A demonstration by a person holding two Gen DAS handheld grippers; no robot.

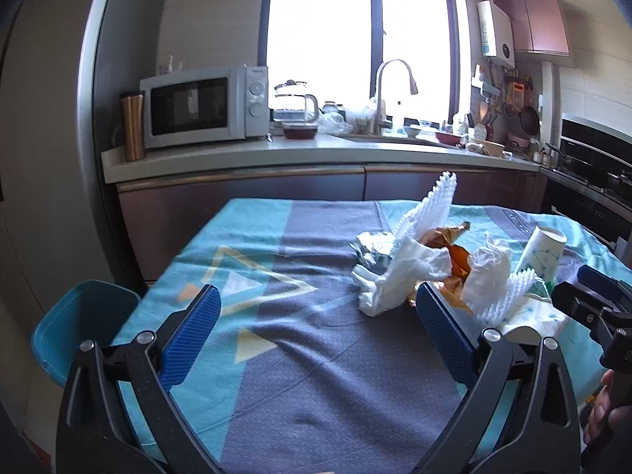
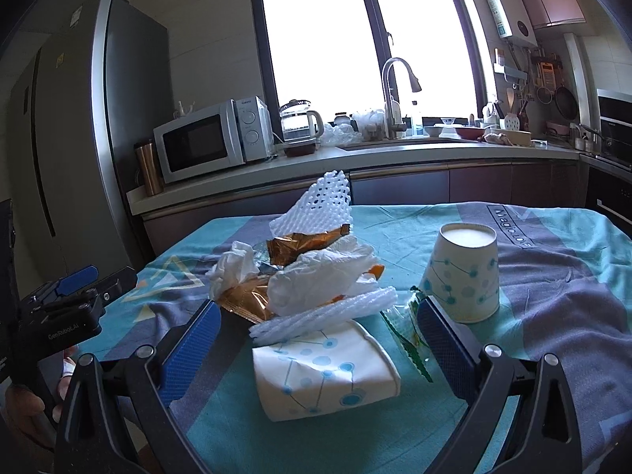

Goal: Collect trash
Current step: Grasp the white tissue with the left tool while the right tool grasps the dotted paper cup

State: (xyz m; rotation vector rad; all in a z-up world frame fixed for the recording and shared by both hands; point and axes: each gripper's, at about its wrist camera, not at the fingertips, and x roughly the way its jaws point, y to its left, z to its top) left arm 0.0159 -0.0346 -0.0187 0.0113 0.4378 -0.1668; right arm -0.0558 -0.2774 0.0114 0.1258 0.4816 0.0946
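Partly buried — flattened cup [image 2: 328, 371], under foam netting [image 2: 324, 312]

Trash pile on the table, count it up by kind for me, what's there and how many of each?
Patterned paper cups: 2, one flattened, one upside down
White foam net sleeves: 2
Crumpled white tissues: 2
Gold foil wrappers: 2
Green wrapper: 1
Total: 9

A bright window [image 2: 355, 35] backlights the kitchen counter [image 2: 395, 154] (microwave [image 2: 209, 140], faucet [image 2: 395, 91]).
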